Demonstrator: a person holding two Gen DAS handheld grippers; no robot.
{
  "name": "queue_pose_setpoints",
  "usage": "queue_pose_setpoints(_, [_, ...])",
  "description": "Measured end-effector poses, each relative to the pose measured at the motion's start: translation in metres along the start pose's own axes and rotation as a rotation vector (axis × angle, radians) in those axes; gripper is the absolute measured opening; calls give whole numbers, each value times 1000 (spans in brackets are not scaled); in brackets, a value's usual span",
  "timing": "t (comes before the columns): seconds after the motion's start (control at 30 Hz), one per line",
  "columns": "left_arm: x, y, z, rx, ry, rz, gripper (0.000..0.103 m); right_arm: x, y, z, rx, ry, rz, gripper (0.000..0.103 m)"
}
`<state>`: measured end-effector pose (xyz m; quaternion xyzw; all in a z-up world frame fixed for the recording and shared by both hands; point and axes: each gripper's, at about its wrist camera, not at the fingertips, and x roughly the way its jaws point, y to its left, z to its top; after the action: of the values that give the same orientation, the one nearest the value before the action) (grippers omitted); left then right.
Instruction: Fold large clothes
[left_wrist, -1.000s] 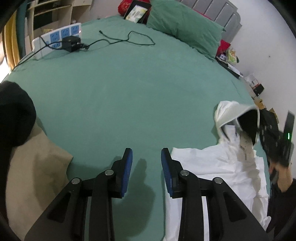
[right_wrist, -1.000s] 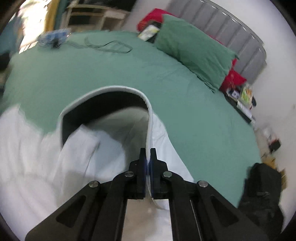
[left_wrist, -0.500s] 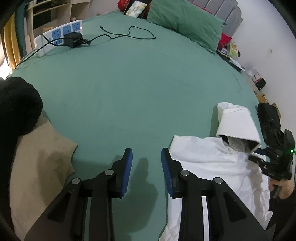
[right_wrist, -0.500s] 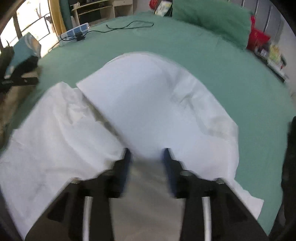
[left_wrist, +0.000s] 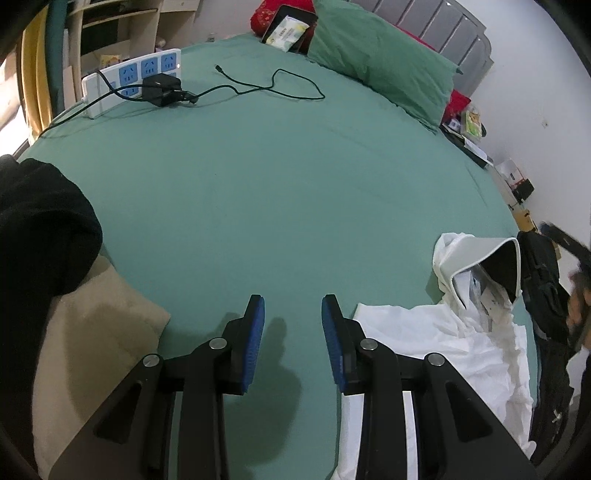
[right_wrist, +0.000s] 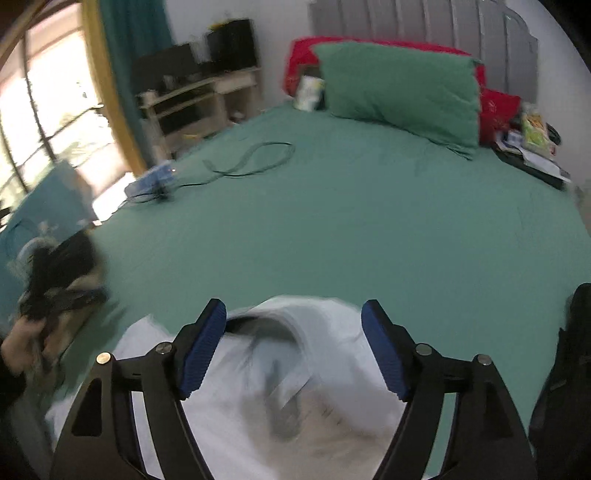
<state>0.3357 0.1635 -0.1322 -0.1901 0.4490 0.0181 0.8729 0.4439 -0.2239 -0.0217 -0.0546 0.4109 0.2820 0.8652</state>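
The white hoodie (left_wrist: 436, 343) lies on the green bed (left_wrist: 280, 192) at the lower right of the left wrist view, its hood (left_wrist: 480, 258) propped up with the dark opening facing right, the body running down toward the bottom edge. In the right wrist view the hoodie (right_wrist: 288, 387) fills the bottom centre, blurred, directly under and ahead of the right gripper (right_wrist: 295, 347). That gripper's jaws have just been opening and now stand wide apart; the cloth shows between them but below, with neither pad pressing on it, so it grips nothing. The left gripper (left_wrist: 291, 339) hangs over bare sheet, partly parted and empty, the hoodie's near edge just beside its right finger. The hoodie's long axis seems to run from the hood at upper right down to the hem at the lower edge of the left view. The right hand is plainly the nearer one; the left would have to shift rightward to reach a side or sleeve. A black and tan garment pile (left_wrist: 48, 280) sits at the left. No brand or print shows on the hoodie; the box (left_wrist: 290, 29) by the pillow (left_wrist: 380, 62) has markings too small to read.
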Motion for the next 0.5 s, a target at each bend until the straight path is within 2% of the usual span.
queue_pose_setpoints(0.1, [3, 1, 0, 7, 3, 6, 34, 37, -6, 11, 6, 67, -15, 82])
queue_pose_setpoints(0.23, [10, 1, -2, 22, 28, 7, 34, 89, -7, 3, -67, 247, 16, 84])
queue_pose_setpoints(0.4, [14, -3, -6, 42, 43, 6, 34, 110, 19, -41, -203, 431, 152, 84])
queue_pose_setpoints(0.47, [14, -6, -8, 57, 43, 6, 34, 113, 29, -62, -297, 501, 142, 85])
queue_pose_setpoints(0.5, [14, -8, -9, 66, 44, 8, 34, 112, 35, -71, -357, 512, 123, 89])
